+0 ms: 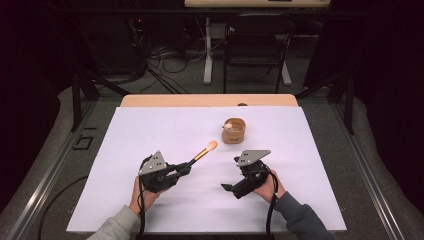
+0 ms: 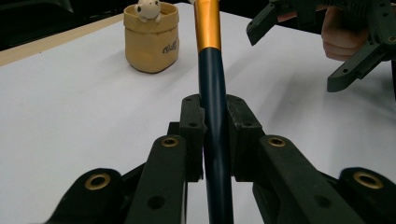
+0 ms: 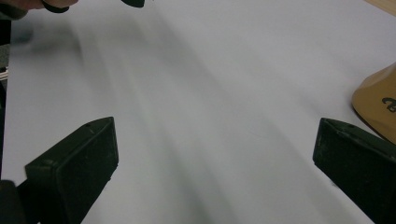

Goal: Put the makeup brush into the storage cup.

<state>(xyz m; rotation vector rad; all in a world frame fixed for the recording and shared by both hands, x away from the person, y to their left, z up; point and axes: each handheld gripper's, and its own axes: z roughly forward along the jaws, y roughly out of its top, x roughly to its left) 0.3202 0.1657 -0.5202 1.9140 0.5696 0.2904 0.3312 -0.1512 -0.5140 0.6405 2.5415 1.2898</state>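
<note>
The left hand-held gripper (image 1: 184, 169) sat low over the white worktop (image 1: 150, 130), on the person's left side, w/ its jaws clamped tight on a makeup brush (image 1: 199, 156). In the left gripper view the brush (image 2: 212, 107) ran straight up the middle between the two pads: dark blue handle pinched at the pads, then a gold metal collar further out, approx. in line w/ the jaws. From above, the brush pointed up and to the right, its peach-coloured bristle tip sticking out toward the small tan pouch (image 1: 233, 131), but well short of it, not touching. The pouch (image 2: 151, 41) stood upright on the white sheet, nearer the far edge, w/ a little pale figure (image 2: 148, 9) poking out of its top and some dark lettering on the side. The right hand-held gripper (image 1: 231, 188) was on the person's right, held by a hand in a grey sleeve, jaws spread wide w/ nothing between them; in the right gripper view the two black pads stood far apart over bare white surface, and the pouch's tan edge (image 3: 376, 105) showed just beyond the right-hand pad. Both grippers were apart from each other, the left one's cable trailing back toward the person. A wooden strip of the worktop showed past the sheet's far edge.
</note>
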